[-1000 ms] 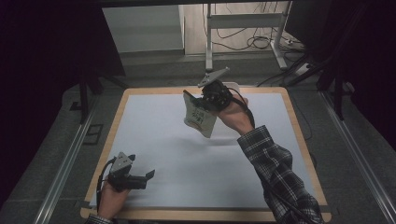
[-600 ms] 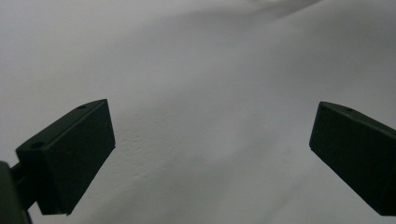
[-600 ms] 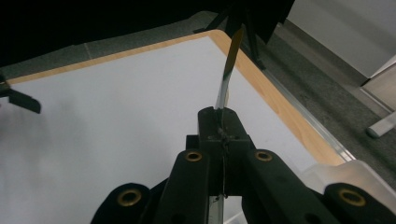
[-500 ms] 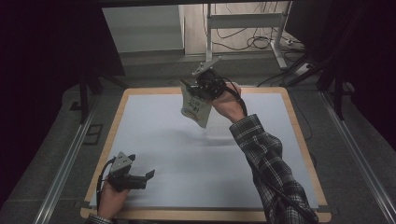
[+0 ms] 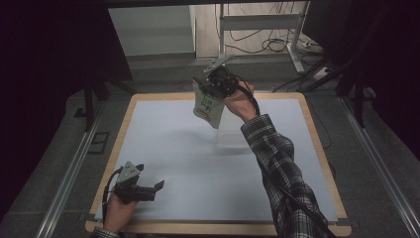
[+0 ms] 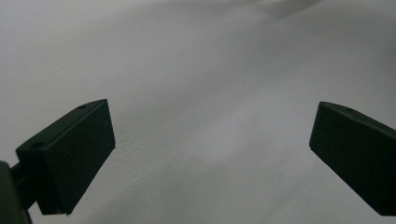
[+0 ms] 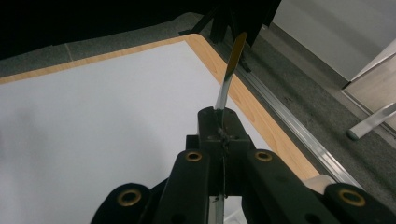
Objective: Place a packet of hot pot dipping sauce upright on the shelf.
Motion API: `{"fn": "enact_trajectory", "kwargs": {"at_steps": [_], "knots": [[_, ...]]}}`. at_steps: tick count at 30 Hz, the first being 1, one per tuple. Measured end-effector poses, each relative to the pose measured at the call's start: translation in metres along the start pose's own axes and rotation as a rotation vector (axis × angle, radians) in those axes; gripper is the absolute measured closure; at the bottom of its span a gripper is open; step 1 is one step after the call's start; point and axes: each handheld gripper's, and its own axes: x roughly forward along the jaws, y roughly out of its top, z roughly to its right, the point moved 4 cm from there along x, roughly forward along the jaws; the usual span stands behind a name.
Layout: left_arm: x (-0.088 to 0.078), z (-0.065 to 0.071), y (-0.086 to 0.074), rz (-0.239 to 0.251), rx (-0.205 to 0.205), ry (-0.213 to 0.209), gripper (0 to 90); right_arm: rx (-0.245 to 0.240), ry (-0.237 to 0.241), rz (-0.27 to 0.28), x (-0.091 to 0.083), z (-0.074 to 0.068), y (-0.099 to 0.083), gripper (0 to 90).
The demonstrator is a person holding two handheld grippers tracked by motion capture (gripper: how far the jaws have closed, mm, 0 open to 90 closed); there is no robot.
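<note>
A flat white packet with printed markings and an orange edge hangs in the air over the far middle of the table, with my right gripper shut on its top. In the right gripper view the packet shows edge-on, a thin strip rising from between the closed jaws of the right gripper. My left gripper rests low at the near left of the table, held by a hand, jaws wide apart. In the left gripper view the left gripper stands open over bare white surface.
The table has a white top inside a wooden rim. Metal rails run along both sides on grey floor. A desk frame and cables stand beyond the far edge.
My right gripper has carried the packet up and toward the far edge of the table. The left gripper has stayed where it was.
</note>
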Motion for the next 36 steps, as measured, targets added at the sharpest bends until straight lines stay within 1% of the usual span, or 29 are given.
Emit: {"fn": "enact_trajectory", "kwargs": {"at_steps": [5,7,16,22,26,27,29,30,33,34,36], "knots": [[0.0,0.0,0.0,-0.001,0.0,0.001,0.1,0.005,-0.014,0.002,0.0,0.008,0.0,88.8],[0.0,0.0,0.0,-0.001,0.0,0.0,0.1,0.003,-0.027,0.003,-0.001,0.011,0.0,88.8],[0.0,0.0,0.0,-0.004,0.0,0.001,0.1,0.002,-0.044,0.012,-0.006,0.024,0.0,88.8],[0.0,0.0,0.0,-0.004,-0.002,0.001,0.1,0.009,-0.046,0.02,-0.009,0.026,0.003,88.8],[0.0,0.0,0.0,-0.005,-0.001,0.001,0.1,0.002,-0.053,0.017,-0.008,0.026,0.005,88.8],[0.0,0.0,0.0,-0.005,-0.001,0.001,0.1,0.008,-0.059,0.014,-0.007,0.027,0.004,88.8],[0.0,0.0,0.0,-0.005,-0.001,0.001,0.1,0.003,-0.059,0.018,-0.007,0.028,0.004,88.8],[0.0,0.0,-0.001,-0.006,-0.001,0.001,0.1,0.011,-0.056,0.018,-0.008,0.029,0.003,88.8],[0.0,0.0,-0.001,-0.007,-0.001,0.0,0.1,0.007,-0.053,0.007,-0.009,0.03,0.001,88.8],[0.001,0.0,-0.001,-0.009,0.0,0.0,0.1,0.006,-0.049,-0.005,-0.009,0.03,-0.002,88.8],[0.001,0.0,-0.001,-0.01,0.001,0.001,0.1,0.008,-0.046,-0.007,-0.009,0.03,-0.003,88.8]]}}
